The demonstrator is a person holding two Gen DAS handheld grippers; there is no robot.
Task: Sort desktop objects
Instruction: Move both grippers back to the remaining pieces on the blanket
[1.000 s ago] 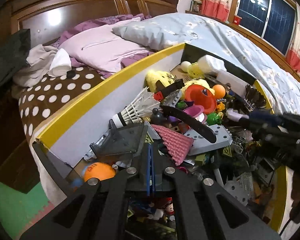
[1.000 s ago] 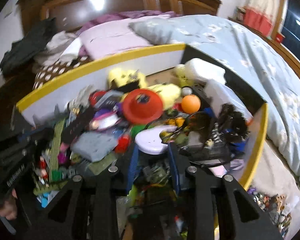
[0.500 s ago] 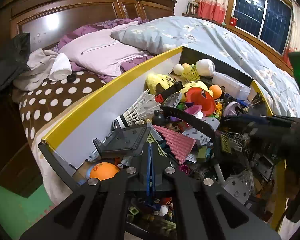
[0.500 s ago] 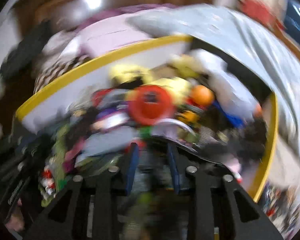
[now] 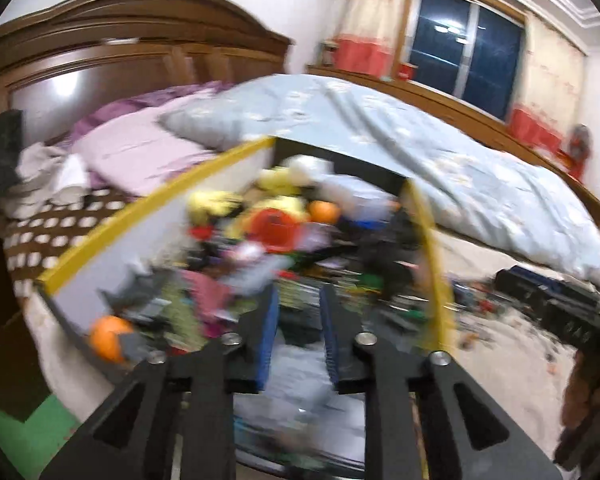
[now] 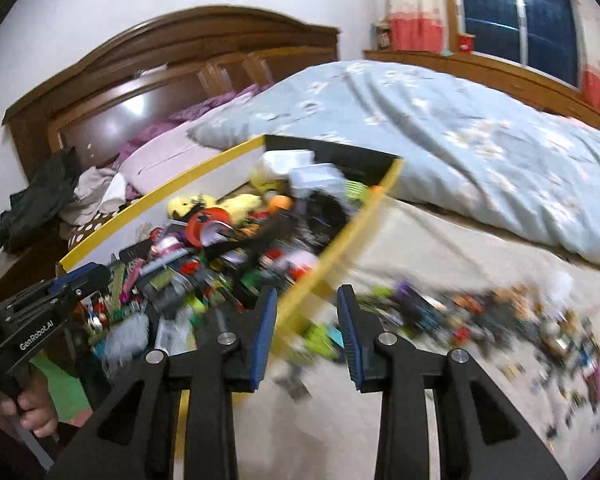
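Observation:
A big box with a yellow rim (image 5: 152,208) (image 6: 160,196) sits on the bed, heaped with toys: a red-orange disc (image 5: 276,224) (image 6: 208,220) and orange balls (image 5: 108,336). My left gripper (image 5: 300,292) hovers over the near part of the heap. Its jaws are opening, and only blurred clutter shows behind the gap. My right gripper (image 6: 308,292) straddles the box's right rim, its jaws also opening. A blurred lime-green piece (image 6: 320,338) lies low between the fingers, and the pads do not press on it.
Many small pieces (image 6: 480,312) (image 5: 480,304) are strewn on the beige sheet right of the box. A pale blue quilt (image 6: 480,140) lies behind and pillows (image 5: 140,152) beside the wooden headboard. A hand (image 6: 24,404) grips the left tool at the left edge.
Both views have swung right and blurred. The left jaws, shut before, now stand apart. The right gripper has moved from over the heap to the box's right rim and the sheet.

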